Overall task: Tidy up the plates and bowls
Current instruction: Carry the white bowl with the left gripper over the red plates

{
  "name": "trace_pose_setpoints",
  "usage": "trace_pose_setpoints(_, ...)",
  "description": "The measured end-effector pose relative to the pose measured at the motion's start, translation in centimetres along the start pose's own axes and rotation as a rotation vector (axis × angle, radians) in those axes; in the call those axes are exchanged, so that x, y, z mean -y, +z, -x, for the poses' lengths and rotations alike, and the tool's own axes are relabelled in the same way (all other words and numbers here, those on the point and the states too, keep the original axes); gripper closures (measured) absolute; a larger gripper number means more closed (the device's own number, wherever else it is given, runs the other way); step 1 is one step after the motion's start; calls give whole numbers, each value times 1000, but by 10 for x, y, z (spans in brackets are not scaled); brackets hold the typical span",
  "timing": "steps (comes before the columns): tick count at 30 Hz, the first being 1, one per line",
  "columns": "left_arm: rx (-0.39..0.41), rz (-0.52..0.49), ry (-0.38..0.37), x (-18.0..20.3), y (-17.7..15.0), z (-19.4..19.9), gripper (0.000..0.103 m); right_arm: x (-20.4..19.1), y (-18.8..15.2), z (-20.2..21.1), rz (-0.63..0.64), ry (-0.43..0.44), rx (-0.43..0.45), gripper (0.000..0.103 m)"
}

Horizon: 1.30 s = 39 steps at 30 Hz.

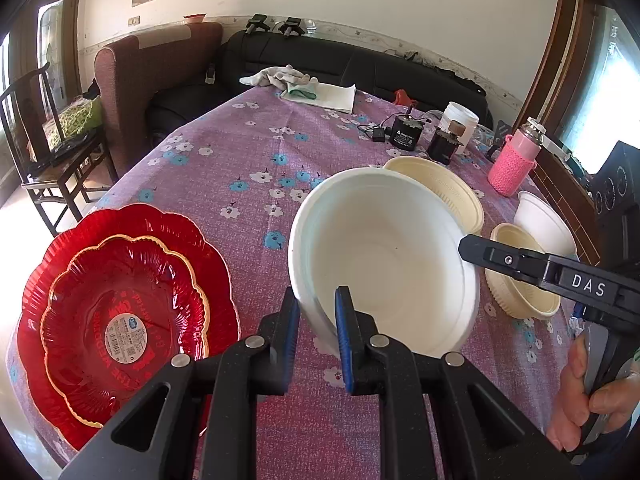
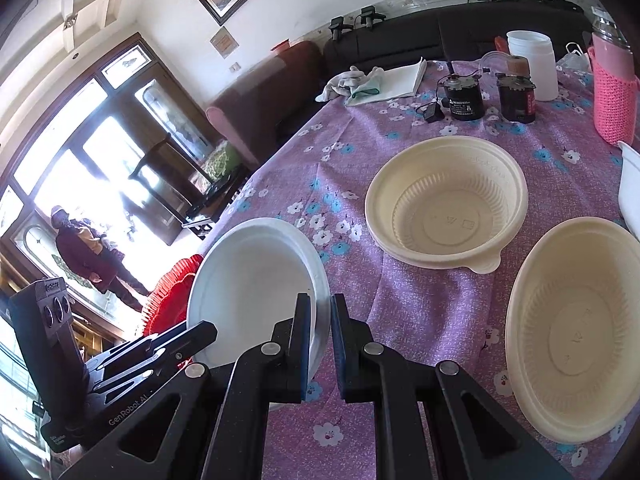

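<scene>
My left gripper (image 1: 318, 308) & right gripper (image 2: 320, 316) both pinch the rim of one white bowl (image 1: 384, 256), on opposite sides, holding it tilted above the purple tabletop (image 1: 240, 152). Two cream bowls (image 2: 446, 202) sit to its right w/ another white bowl (image 1: 546, 224) (partly hidden). Red plates (image 1: 120, 312), stacked, lie at left.

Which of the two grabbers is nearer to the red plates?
Left. The left gripper grips the white bowl's rim right beside the red plates; the right gripper holds the bowl's opposite rim, farther away.
</scene>
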<state>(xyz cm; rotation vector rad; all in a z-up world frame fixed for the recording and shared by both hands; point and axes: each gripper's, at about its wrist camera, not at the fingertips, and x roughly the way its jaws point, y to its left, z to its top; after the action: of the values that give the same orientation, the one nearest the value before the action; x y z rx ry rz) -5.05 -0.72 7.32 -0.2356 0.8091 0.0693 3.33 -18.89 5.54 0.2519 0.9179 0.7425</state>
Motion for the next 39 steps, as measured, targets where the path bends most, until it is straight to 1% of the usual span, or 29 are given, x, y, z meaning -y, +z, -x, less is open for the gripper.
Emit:
trace_pose_setpoints(6, 4, 3, -2, -2, -1, 3, 87, -2, 0, -1, 6, 3, 3, 91)
trace_pose_setpoints(11, 20, 14, -9, -11, -1, 18, 87, -8, 0, -1, 18, 10, 1, 91)
trace_pose_setpoints(13, 30, 29, -3, -19, -1, 26, 87, -15, -1, -2, 29, 17, 0, 91)
trace_pose_setpoints(15, 44, 41, 4, -28, -3, 36, 80, -26, -2, -4, 37, 20, -5, 91)
trace_pose_setpoints(17, 69, 53, 14, -39, -5, 47, 78, -45, -3, -7, 61, 29, -6, 91)
trace_pose_setpoints(20, 96, 75, 39, -59, -9, 61, 78, -71, -4, -12, 99, 39, -4, 91)
trace_pose_setpoints(25, 101, 134, 66, -98, -19, 74, 78, -105, -9, -40, 136, 69, -49, 91)
trace_pose_setpoints(30, 84, 183, 82, -130, -30, 72, 78, -122, -19, -73, 130, 92, -114, 91)
trace_pose_setpoints(33, 70, 214, 83, -144, -36, 66, 78, -125, -21, -89, 123, 100, -144, 91)
trace_pose_setpoints(39, 69, 235, 102, -156, -40, 63, 78, -134, -25, -109, 120, 78, -172, 91)
